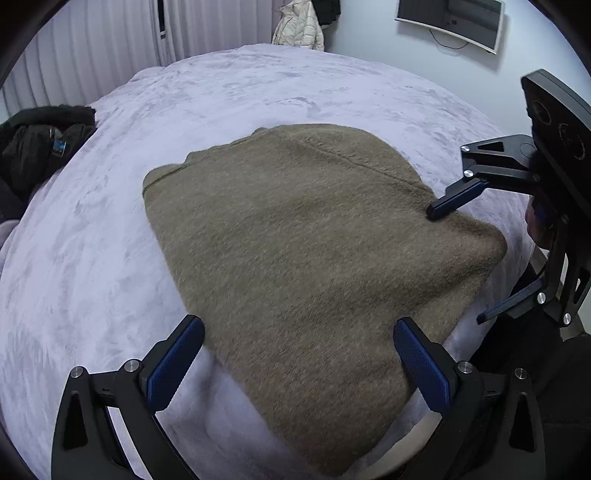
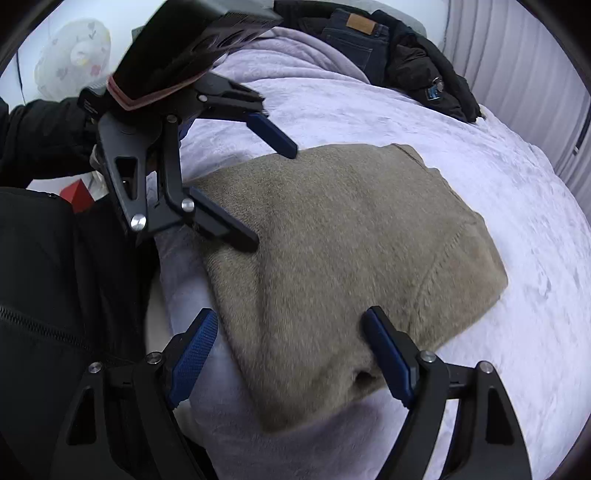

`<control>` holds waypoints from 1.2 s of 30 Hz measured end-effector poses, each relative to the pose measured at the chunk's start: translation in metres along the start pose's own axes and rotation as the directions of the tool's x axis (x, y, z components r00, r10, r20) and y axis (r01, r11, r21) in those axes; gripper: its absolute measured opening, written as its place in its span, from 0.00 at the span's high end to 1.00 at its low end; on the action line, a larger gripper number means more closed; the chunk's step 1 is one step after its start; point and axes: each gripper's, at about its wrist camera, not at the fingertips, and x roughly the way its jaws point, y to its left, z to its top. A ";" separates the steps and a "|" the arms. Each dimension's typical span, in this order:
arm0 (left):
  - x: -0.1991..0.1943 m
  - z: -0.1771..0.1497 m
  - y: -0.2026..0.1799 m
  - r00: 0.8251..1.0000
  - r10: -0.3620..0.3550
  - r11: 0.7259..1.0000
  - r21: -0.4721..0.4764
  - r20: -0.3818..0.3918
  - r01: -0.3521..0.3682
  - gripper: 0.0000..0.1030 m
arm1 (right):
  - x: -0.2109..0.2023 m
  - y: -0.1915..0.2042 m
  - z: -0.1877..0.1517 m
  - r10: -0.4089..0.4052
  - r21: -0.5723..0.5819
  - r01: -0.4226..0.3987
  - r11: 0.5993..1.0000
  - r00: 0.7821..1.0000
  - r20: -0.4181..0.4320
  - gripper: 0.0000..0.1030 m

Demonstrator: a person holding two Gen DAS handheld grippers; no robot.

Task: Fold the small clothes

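Observation:
A fuzzy olive-brown sweater [image 1: 306, 258] lies folded into a rough rectangle on the lilac bed cover [image 1: 110, 258]; it also shows in the right wrist view [image 2: 351, 251]. My left gripper [image 1: 299, 354] is open just above the sweater's near edge, holding nothing. It also shows in the right wrist view [image 2: 275, 197], over the sweater's far left edge. My right gripper [image 2: 291, 343] is open over the sweater's near corner, holding nothing. In the left wrist view the right gripper [image 1: 458, 262] hovers at the sweater's right edge.
Dark clothes and jeans [image 2: 399, 48] are piled at the bed's far side, also in the left wrist view [image 1: 37, 147]. A pale jacket [image 1: 299, 26] hangs on the wall beside a monitor [image 1: 450, 18]. The person's dark jacket [image 2: 48, 295] is at the bed's edge.

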 end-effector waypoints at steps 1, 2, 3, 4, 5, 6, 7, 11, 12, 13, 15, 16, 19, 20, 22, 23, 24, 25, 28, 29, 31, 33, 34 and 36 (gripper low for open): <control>-0.004 -0.001 0.003 1.000 -0.018 0.999 -0.036 -0.004 0.018 0.00 | -0.004 0.001 -0.003 -0.004 0.017 0.004 1.000 1.000 0.003 0.19; -0.009 -0.001 0.004 0.999 -0.029 0.998 -0.054 0.013 0.030 0.00 | -0.011 0.004 -0.004 -0.015 0.035 0.014 0.999 1.000 0.006 0.19; -0.019 -0.003 0.001 0.998 -0.043 0.997 -0.055 0.052 0.046 0.00 | -0.017 0.008 -0.006 -0.026 0.048 0.025 0.999 1.000 0.015 0.19; -0.026 -0.005 -0.003 0.995 -0.055 0.997 -0.047 0.080 0.059 0.00 | -0.025 0.014 -0.006 -0.036 0.054 0.034 0.998 0.999 0.040 0.18; -0.030 -0.005 -0.008 0.993 -0.064 0.997 -0.038 0.104 0.068 0.00 | -0.036 0.021 -0.008 -0.037 0.055 0.033 0.998 0.997 0.073 0.18; -0.031 -0.003 -0.013 0.991 -0.068 0.997 -0.032 0.115 0.072 0.00 | -0.037 0.020 -0.007 -0.030 0.056 0.024 0.998 0.994 0.103 0.18; -0.026 -0.002 -0.018 0.992 -0.066 0.997 -0.033 0.106 0.070 0.00 | -0.034 0.020 -0.005 -0.009 0.059 0.001 0.998 0.992 0.124 0.18; 0.004 -0.005 -0.019 0.997 0.080 0.995 -0.054 0.003 -0.080 0.00 | -0.012 0.026 -0.014 -0.025 0.082 0.020 0.996 0.998 0.054 0.18; 0.014 -0.011 -0.013 0.996 0.078 0.994 -0.077 -0.051 -0.081 0.00 | -0.006 0.027 -0.020 -0.054 0.085 0.052 0.995 0.998 0.026 0.18; 0.018 -0.017 -0.005 0.997 0.024 0.991 -0.127 -0.075 -0.034 0.00 | -0.002 0.026 -0.023 -0.081 0.086 0.080 0.993 0.997 0.011 0.18; 0.011 -0.027 0.008 0.998 -0.023 0.976 -0.219 -0.061 0.009 0.00 | -0.004 0.028 -0.035 -0.106 0.094 0.105 0.990 0.994 0.010 0.18; 0.002 -0.029 0.009 0.999 -0.008 0.973 -0.229 -0.033 0.000 0.00 | -0.008 0.029 -0.037 -0.113 0.104 0.111 0.988 0.993 0.019 0.18; -0.029 -0.021 0.001 0.997 0.026 0.980 -0.200 0.075 -0.011 0.00 | -0.030 0.038 -0.034 -0.117 0.120 0.110 0.987 0.992 0.056 0.18; -0.032 -0.016 -0.001 0.995 0.038 0.980 -0.197 0.088 -0.020 0.00 | -0.037 0.045 -0.028 -0.110 0.103 0.101 0.990 0.990 0.085 0.18; -0.027 -0.003 -0.002 0.994 0.081 0.977 -0.203 0.078 -0.064 0.00 | -0.042 0.055 -0.020 -0.122 0.062 0.115 0.991 0.986 0.118 0.18; -0.019 0.002 0.002 0.992 0.109 0.972 -0.213 0.055 -0.095 0.00 | -0.039 0.057 -0.014 -0.137 0.049 0.132 0.990 0.984 0.117 0.18; -0.008 0.005 0.005 0.989 0.145 0.965 -0.222 0.016 -0.138 0.00 | -0.034 0.058 -0.010 -0.148 0.048 0.143 0.989 0.983 0.105 0.18; 0.005 0.004 0.011 0.984 0.175 0.956 -0.232 -0.046 -0.181 0.00 | -0.026 0.055 -0.007 -0.156 0.056 0.151 0.987 0.984 0.083 0.18; 0.008 -0.011 0.026 0.994 0.084 0.941 -0.322 -0.071 -0.102 0.00 | -0.006 0.042 -0.018 -0.207 0.121 0.209 0.970 0.978 -0.023 0.18; 0.002 -0.017 0.025 0.994 0.091 0.940 -0.325 -0.058 -0.105 0.00 | 0.000 0.031 -0.019 -0.214 0.144 0.219 0.965 0.975 -0.052 0.18; -0.010 -0.023 0.019 0.988 0.154 0.938 -0.309 -0.031 -0.156 0.00 | -0.011 0.027 -0.030 -0.215 0.186 0.215 0.959 0.976 -0.024 0.18; -0.017 -0.021 0.013 0.975 0.220 0.928 -0.303 -0.017 -0.215 0.00 | -0.030 0.025 -0.033 -0.242 0.251 0.236 0.939 0.970 -0.007 0.18; -0.020 -0.016 0.012 0.969 0.247 0.921 -0.310 -0.005 -0.237 0.00 | -0.038 0.023 -0.032 -0.277 0.287 0.268 0.920 0.961 -0.009 0.18; -0.023 -0.003 0.011 0.949 0.314 0.896 -0.337 0.017 -0.290 0.00 | -0.058 0.013 -0.026 -0.370 0.381 0.344 0.858 0.929 -0.006 0.17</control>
